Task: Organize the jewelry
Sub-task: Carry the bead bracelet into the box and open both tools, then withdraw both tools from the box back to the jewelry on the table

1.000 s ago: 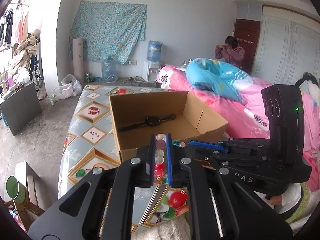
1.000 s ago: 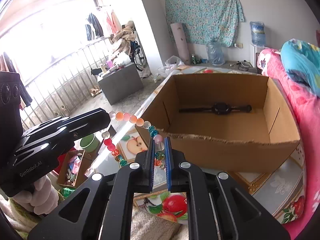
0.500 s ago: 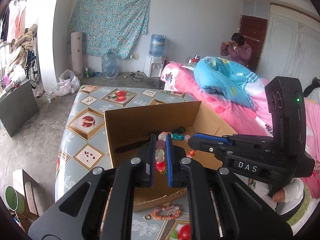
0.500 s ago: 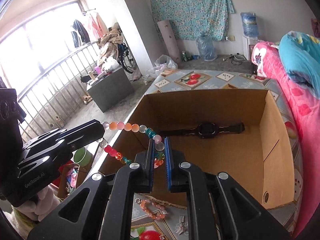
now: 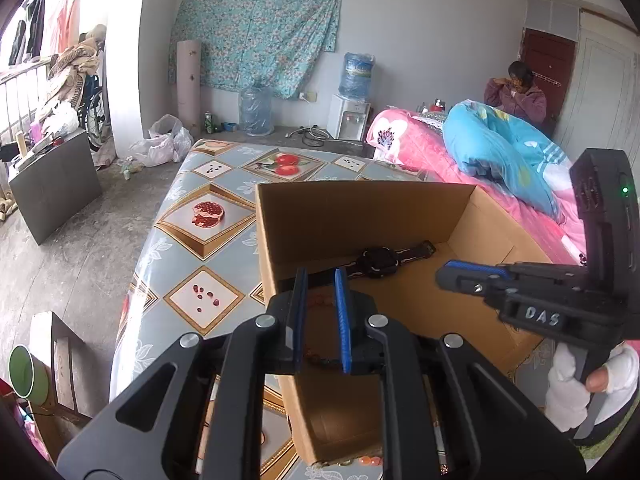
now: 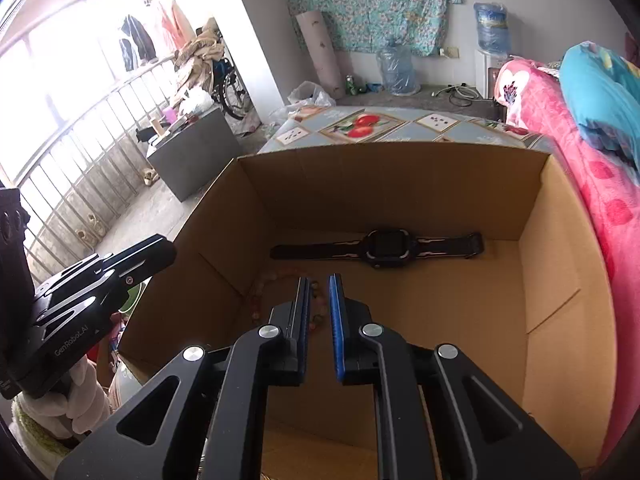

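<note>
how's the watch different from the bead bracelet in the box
The watch is black and stretched out straight near the back wall; the bead bracelet is pale pink and orange, curled by the left wall, and blurred. Both are inside the cardboard box.

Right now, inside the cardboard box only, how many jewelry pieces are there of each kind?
In the cardboard box:
Wristwatch: 1
Beaded strand, blurred, on the box floor: 1
Total: 2
</note>
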Demonstrator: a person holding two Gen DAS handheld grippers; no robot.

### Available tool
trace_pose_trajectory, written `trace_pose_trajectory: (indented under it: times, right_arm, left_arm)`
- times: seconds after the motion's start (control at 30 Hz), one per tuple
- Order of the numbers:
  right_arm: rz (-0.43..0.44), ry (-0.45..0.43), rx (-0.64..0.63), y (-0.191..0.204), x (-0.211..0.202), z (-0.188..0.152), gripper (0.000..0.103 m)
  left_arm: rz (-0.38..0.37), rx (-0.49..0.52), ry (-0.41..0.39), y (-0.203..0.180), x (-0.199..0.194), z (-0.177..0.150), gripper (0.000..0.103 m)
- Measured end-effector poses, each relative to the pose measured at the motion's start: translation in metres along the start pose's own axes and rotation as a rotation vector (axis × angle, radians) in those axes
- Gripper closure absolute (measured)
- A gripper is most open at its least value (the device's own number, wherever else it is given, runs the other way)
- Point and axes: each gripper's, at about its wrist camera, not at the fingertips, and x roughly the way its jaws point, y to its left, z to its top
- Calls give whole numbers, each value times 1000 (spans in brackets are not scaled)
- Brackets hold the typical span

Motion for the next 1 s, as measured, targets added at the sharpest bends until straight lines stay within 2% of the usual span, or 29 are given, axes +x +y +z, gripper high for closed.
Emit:
trace_pose_trajectory:
  times: [0.03,0.07,0.1,0.13,0.2,0.27,0.33,0.43,0.53,0.63,0.77,0.87,1.0]
  right_arm:
    - [-14,-23,6,-5,-11,0,92]
    - [-36,-45,9,-11,-22,0,83]
    - [-66,-72,10,-18,-35,-1,66]
    - [-95,-102,11,-25,-47,-2,59]
    - [-153,-155,13,-41,-71,-6,53]
    - [-202,-171,35,-62,-84,-11,47]
    - [-223,-156,108,-91,-87,-15,46]
    - [-178,-105,244,-131,-78,-25,46]
    - [-110,-43,320,-151,-59,-36,46]
    - [-54,18,349,-153,-39,-45,46]
    - [-4,48,318,-139,-27,-49,46]
    - [-78,57,266,-124,-25,-48,46]
    - [-115,65,263,-121,-24,-47,46]
  left_arm:
    - [3,-4,-3,2,-3,-1,89]
    - [5,-8,-5,3,-7,-3,88]
    - [7,-14,-4,4,-11,-6,86]
    - [7,-24,-6,6,-16,-9,81]
    - [-6,-53,-2,12,-23,-15,71]
    - [-20,-96,16,19,-25,-21,64]
    - [-47,-143,49,26,-20,-28,54]
    - [-68,-172,115,29,-6,-37,53]
    - [-98,-199,144,31,5,-45,50]
    - [-131,-246,151,37,7,-48,50]
    - [-159,-250,160,39,9,-49,50]
    - [-179,-269,176,41,13,-49,50]
    - [-215,-295,193,40,19,-52,51]
